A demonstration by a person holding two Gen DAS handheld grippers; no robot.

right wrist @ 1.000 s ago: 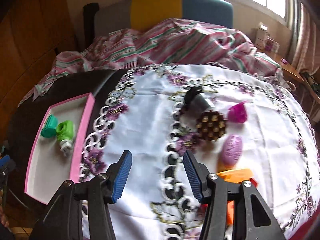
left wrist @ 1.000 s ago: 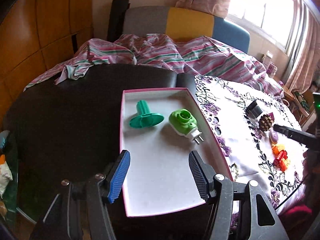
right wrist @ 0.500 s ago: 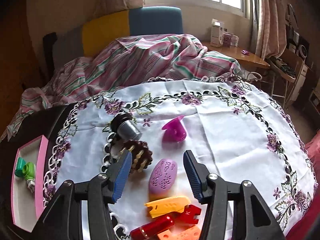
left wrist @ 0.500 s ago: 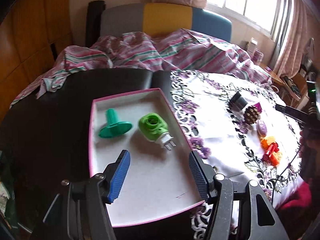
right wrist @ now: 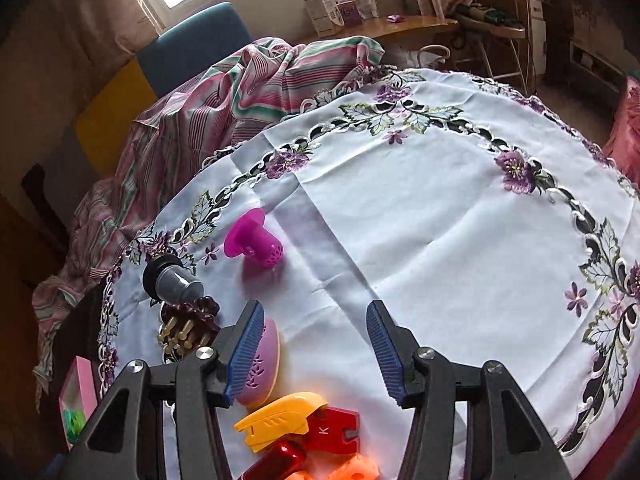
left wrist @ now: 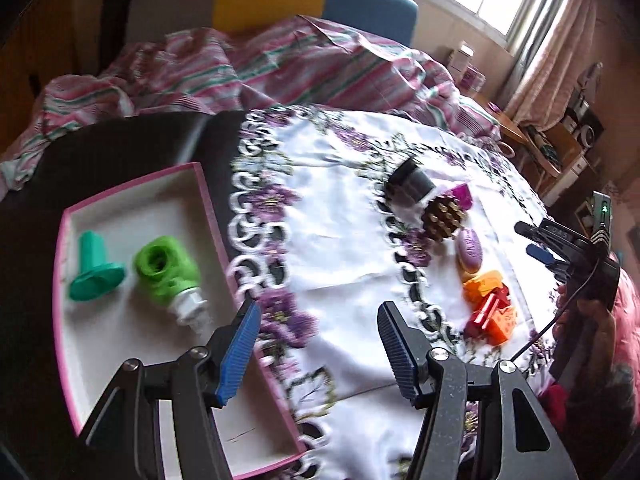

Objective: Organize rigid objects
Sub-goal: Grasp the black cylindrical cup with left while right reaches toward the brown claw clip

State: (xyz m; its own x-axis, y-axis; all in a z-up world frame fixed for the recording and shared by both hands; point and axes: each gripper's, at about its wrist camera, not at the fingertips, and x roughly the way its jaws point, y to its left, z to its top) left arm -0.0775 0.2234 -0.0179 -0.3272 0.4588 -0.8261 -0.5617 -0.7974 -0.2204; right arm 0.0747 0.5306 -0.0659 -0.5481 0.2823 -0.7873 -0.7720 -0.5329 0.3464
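A lilac oval soap-like piece point(right wrist: 262, 364), perforated and yellow-based, lies just beside the brown pegged disc point(right wrist: 188, 326), touching perhaps the right gripper's point(right wrist: 316, 354) wide-open, empty fingers; the left gripper point(left wrist: 318, 354) gapes empty too.

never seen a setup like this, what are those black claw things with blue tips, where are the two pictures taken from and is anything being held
Those claws are two hand-held grippers; a person holds one in each hand, and each carries a camera looking along its two fingers. One picture comes from the left gripper, the other from the right gripper. Both are open and hold nothing. On the dark table sits a pink-rimmed tray containing a teal piece and a green plug-in device. On the flowered tablecloth lie a magenta strainer-like cup, a grey and black cup, a brown pegged piece, a purple oval and yellow, red and orange plastic pieces.
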